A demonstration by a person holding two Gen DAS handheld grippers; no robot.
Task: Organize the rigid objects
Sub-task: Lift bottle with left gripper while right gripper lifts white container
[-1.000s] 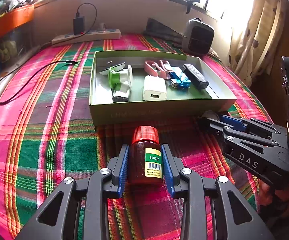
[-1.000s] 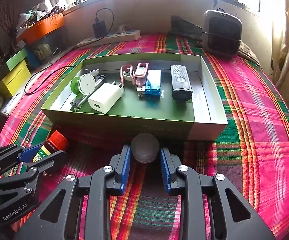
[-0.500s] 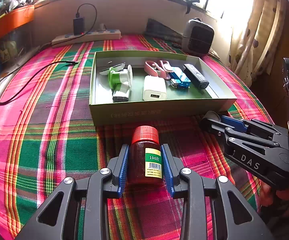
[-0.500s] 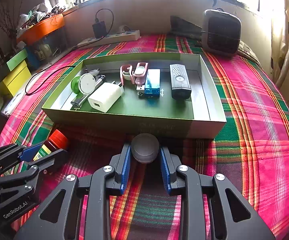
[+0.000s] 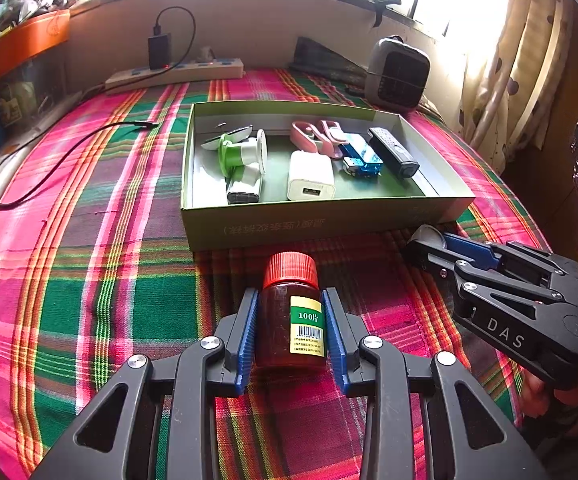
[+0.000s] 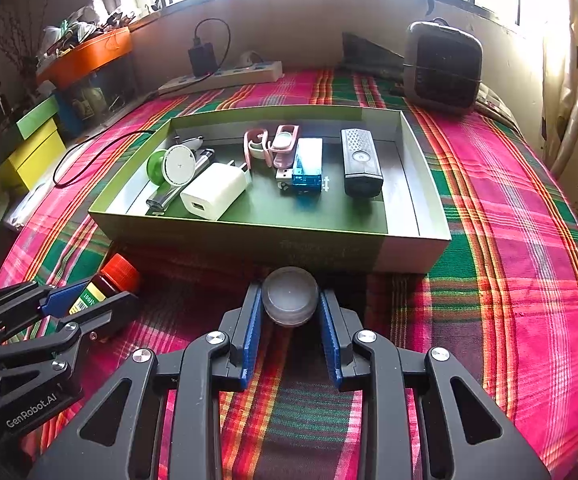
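Observation:
My left gripper is shut on a brown pill bottle with a red cap and a green label, held just in front of the green box. It also shows in the right wrist view. My right gripper is shut on a small grey round jar, close to the box's front wall. It also shows in the left wrist view. The box holds a white charger, a green and white reel, a pink clip, a blue USB device and a black remote.
A plaid cloth covers the surface. A power strip with a black adapter lies at the back. A small heater stands at the back right. A black cable lies left of the box. Coloured boxes stand far left.
Both grippers have crept slightly toward the box with their objects still held. Nothing was let go or taken.

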